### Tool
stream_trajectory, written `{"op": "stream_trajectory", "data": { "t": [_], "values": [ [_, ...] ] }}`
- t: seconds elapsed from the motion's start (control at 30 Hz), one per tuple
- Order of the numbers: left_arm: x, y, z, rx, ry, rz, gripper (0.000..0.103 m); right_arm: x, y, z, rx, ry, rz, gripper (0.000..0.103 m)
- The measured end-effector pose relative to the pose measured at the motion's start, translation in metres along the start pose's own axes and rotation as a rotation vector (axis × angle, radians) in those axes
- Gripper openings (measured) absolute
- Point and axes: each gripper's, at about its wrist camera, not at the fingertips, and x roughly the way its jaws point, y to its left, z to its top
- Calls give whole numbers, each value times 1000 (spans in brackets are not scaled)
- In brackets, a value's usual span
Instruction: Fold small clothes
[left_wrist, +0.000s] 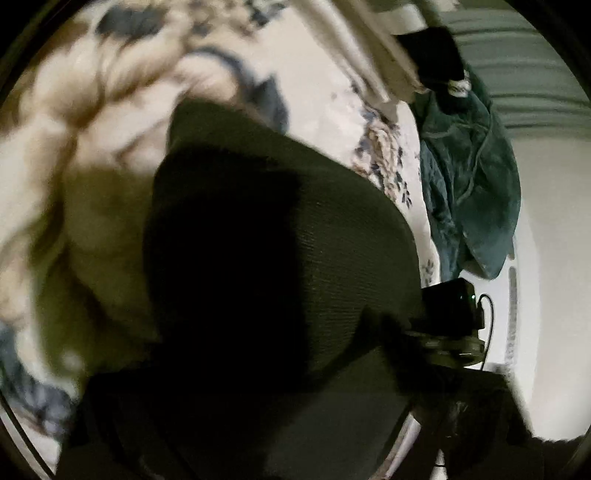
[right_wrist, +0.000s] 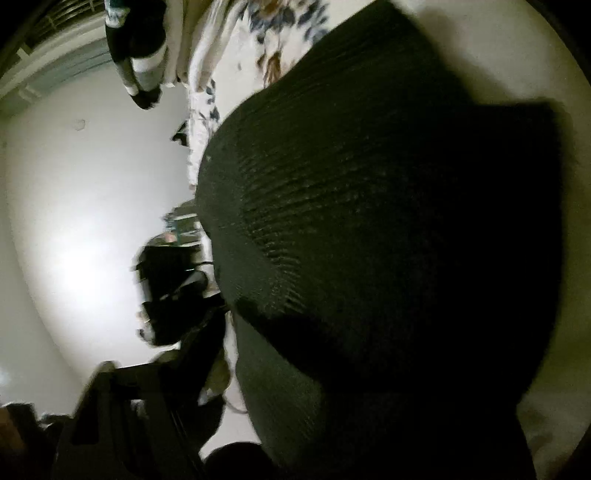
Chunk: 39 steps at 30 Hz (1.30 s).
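A dark green ribbed knit garment (left_wrist: 258, 240) hangs close in front of the left wrist camera and fills the middle of the view. It also fills the right wrist view (right_wrist: 369, 221). Its cloth hides the fingers of both grippers, so I cannot see whether they are open or shut. In the left wrist view the other gripper's black body (left_wrist: 454, 306) shows at the garment's right edge. In the right wrist view the other gripper (right_wrist: 173, 288) shows left of the garment. Both views are tilted and blurred.
A white bedsheet with a blue and brown floral print (left_wrist: 332, 92) lies behind the garment and also shows in the right wrist view (right_wrist: 280, 44). A teal garment (left_wrist: 472, 177) hangs at the bed's edge. A black and white striped cloth (right_wrist: 144, 59) hangs near a white wall (right_wrist: 92, 221).
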Motion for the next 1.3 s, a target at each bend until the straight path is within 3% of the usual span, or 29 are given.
{"op": "stream_trajectory", "data": {
  "t": [0.03,0.07,0.23,0.33,0.5,0.63,0.83,1.03,1.17,1.23,1.3],
  "values": [
    [-5,-1,1,2,-13,-6,31,4,2,1,12,-8,-28,32],
    [-8,-1,2,-5,-22,-22,28,4,3,-2,29,-25,-38,27],
    [-23,-19,4,11,1,-10,25,-12,32,-20,30,-87,-98,22],
    [-40,-38,14,30,2,-10,25,-24,49,-26,42,-120,-86,22],
    [-76,-83,54,80,-6,-19,25,-47,103,-27,41,-199,-65,21],
    [-105,-117,108,143,-13,-38,25,-71,164,-6,4,-266,-70,21],
    [-123,-162,241,209,-23,-51,26,-97,256,81,-29,-391,-102,21],
    [-102,-180,370,273,-25,14,30,-104,300,196,-9,-448,-107,21],
    [-75,-166,424,271,30,98,32,-89,299,277,36,-446,-156,21],
    [-63,-155,434,246,73,139,32,-81,294,298,60,-422,-209,24],
    [-55,-148,437,233,92,166,34,-80,287,311,93,-402,-271,33]
  ]
}}
